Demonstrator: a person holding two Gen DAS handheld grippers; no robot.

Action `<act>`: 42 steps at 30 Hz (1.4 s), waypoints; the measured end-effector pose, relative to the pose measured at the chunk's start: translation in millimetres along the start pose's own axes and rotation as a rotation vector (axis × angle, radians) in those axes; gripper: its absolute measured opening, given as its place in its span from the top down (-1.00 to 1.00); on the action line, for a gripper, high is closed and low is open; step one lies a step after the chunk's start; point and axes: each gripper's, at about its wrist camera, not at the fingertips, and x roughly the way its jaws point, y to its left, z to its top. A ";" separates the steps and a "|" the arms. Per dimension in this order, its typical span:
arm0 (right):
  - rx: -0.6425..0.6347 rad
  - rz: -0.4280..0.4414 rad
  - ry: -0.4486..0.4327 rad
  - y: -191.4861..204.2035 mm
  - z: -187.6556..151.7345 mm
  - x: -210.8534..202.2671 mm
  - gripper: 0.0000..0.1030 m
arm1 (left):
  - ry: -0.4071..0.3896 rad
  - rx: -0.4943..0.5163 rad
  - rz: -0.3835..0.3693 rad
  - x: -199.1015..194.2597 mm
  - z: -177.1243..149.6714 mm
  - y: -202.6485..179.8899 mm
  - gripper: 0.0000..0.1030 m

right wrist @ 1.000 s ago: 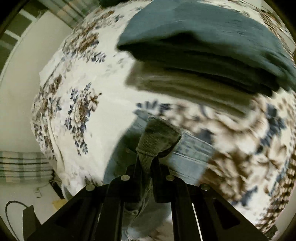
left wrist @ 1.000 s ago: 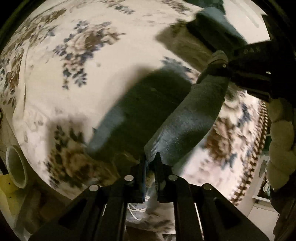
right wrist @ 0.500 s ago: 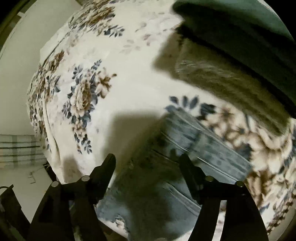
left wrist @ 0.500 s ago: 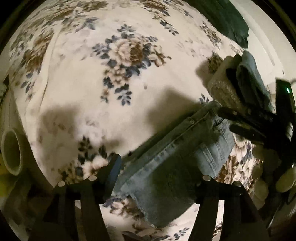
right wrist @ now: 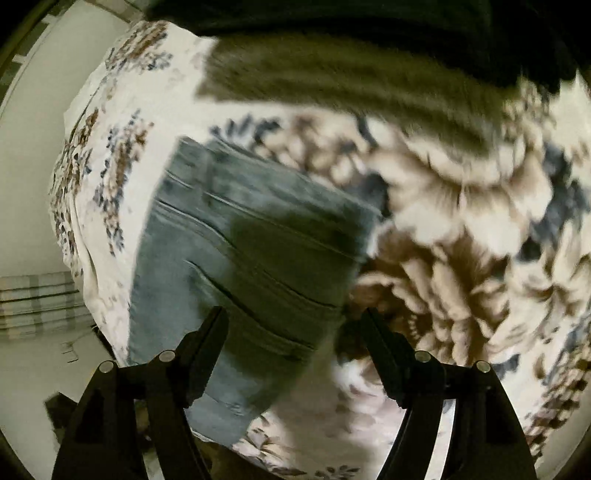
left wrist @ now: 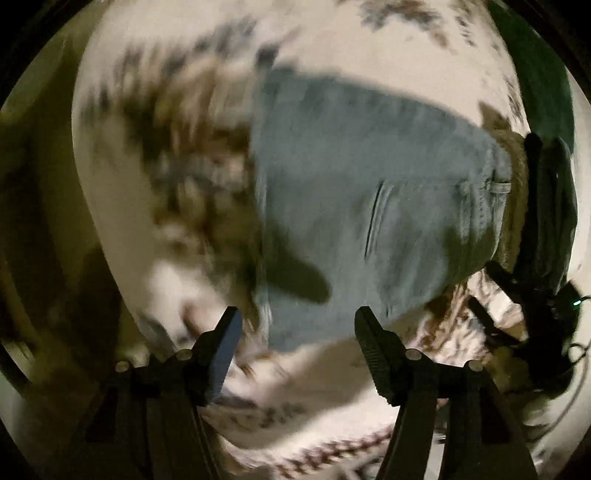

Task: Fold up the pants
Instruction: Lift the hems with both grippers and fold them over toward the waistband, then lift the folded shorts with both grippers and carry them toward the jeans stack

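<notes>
Light blue jeans lie folded flat on the floral bedspread. They also show in the right wrist view. My left gripper is open and empty, just above the jeans' near edge. My right gripper is open and empty over the jeans' right part. The right gripper also shows at the right edge of the left wrist view. Both views are motion-blurred.
A stack of folded clothes, olive-brown under dark green, lies on the bedspread beyond the jeans. It shows at the right in the left wrist view. The bed's left edge drops off to the floor.
Both grippers let go of the jeans and opened. The jeans now lie flat on the bed. Both grippers have drawn back and swung, and the views blur.
</notes>
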 end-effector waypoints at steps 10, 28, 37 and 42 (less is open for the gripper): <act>0.045 0.199 0.003 -51.0 10.5 53.7 -0.49 | 0.035 -0.344 -0.402 62.0 -5.7 15.4 -0.19; 0.103 0.284 -0.117 -34.2 -45.3 11.4 0.51 | -0.232 -0.223 -0.398 -2.2 7.5 7.6 0.62; 0.126 0.322 -0.002 -54.5 -65.6 44.2 -0.03 | -0.196 -0.358 -0.494 51.8 32.6 52.2 0.20; 0.215 0.450 -0.009 -70.6 -58.4 64.4 -0.29 | -0.207 -0.377 -0.479 52.2 29.1 47.5 0.02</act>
